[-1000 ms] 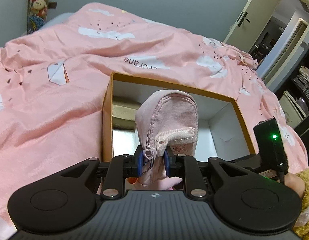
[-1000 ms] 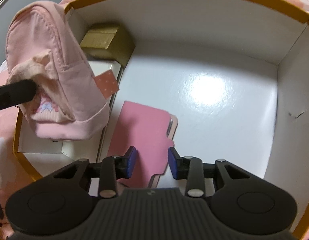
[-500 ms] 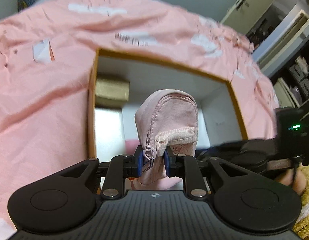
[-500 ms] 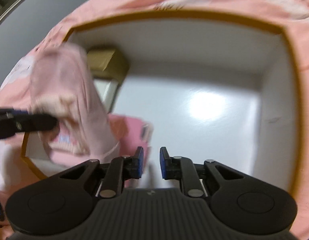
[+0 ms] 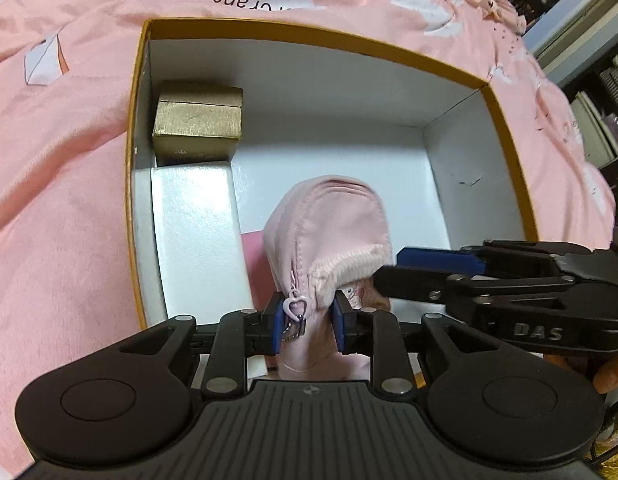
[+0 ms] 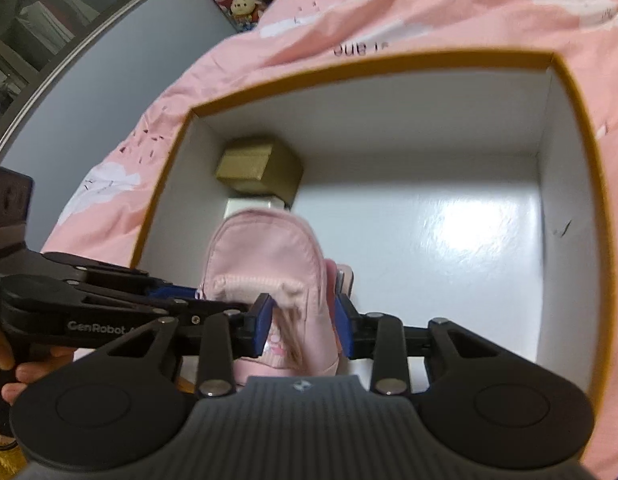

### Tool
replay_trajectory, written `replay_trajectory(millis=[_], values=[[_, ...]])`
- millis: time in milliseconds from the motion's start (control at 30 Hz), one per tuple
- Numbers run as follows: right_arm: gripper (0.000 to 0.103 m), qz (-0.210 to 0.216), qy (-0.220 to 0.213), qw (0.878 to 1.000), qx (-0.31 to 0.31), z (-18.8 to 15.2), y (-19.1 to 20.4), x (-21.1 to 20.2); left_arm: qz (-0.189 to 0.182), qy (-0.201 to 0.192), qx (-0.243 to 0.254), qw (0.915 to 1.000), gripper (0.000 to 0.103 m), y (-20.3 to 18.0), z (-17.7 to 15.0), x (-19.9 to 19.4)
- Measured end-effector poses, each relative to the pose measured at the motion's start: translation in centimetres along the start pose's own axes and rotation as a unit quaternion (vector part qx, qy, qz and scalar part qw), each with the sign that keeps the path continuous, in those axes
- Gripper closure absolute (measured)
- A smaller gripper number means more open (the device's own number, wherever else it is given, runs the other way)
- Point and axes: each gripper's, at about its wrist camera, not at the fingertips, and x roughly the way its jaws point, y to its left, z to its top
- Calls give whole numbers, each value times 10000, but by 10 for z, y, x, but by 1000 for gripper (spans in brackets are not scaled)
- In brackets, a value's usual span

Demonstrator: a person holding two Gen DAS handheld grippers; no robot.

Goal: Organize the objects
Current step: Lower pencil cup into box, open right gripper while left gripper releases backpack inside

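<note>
Gold box (image 5: pixel 197 124) tucked in far-left corner of orange-rimmed box (image 5: pixel 309 36) on bed — packed tight to spare floor space. Left gripper (image 5: pixel 305 322) jaws just eased slightly, pads still pinching pink mini backpack (image 5: pixel 329 224) by zipper edge, hanging inside box. Right gripper (image 6: pixel 303 326) jaws just widened, straddling backpack's lower front — contact unclear, likely steadying it.

Both wrist cameras sit close above the open box (image 5: pixel 505 128), tilted steeply down along their fingers. The left view enters from six o'clock, and the right view from about four o'clock. They share the box interior, gold carton (image 6: pixel 261 164), pink pouch (image 5: pixel 329 224) and bedspread (image 6: pixel 389 8).
</note>
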Motion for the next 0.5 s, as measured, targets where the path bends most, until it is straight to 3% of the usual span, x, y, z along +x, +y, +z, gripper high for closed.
replay_trajectory(millis=[200,367,500], values=[[71,179,286,9987,380,-14,-15,15,396,-132,465,9980,66,-13,-8,2],[77,192,316,9988,311,-15,-14,15,885,-502,1116,9885,54,-31,-26,-4],[80,110,327,9994,44,-16,-6,15,944,-908,1041,9859,48,-32,-36,-17]])
